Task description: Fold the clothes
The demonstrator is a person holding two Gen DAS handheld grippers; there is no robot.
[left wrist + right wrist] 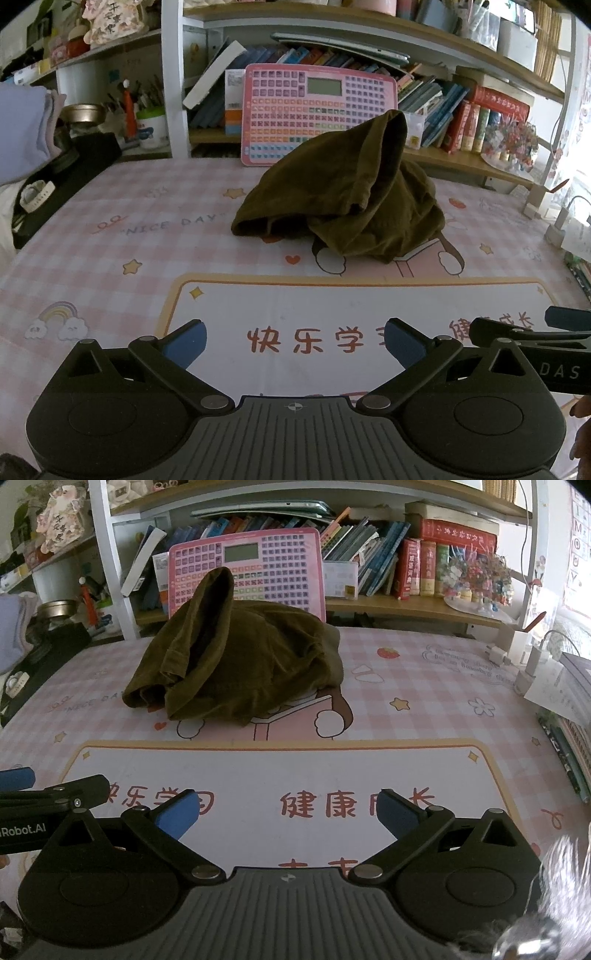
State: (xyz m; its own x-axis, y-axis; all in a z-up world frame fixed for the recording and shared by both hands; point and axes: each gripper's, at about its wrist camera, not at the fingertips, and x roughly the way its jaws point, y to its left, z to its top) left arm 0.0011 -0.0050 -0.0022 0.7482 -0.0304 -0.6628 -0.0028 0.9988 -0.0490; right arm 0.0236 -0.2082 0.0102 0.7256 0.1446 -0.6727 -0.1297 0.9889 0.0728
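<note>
Both claws spread wide, nothing gripped.
The left claw point(295, 345) and right claw point(288, 814) hover side by side over the bench point(424, 686); the crumpled olive-brown garment point(343, 195) sits heaped well ahead, before the pink keyboard toy point(321, 99).

Count, items on the surface point(110, 206): one olive-brown garment point(343, 199), crumpled in one heap ahead of both grippers. One pink keyboard board point(321, 110), upright beyond the garment. One white cup of brushes point(151, 125), ahead-left of the left gripper point(295, 345). One metal bowl point(83, 112) beside it. Grippers: two, left and right gripper point(288, 812), each with two blue pads, jaws wide. Books behind: too many to count.
</note>
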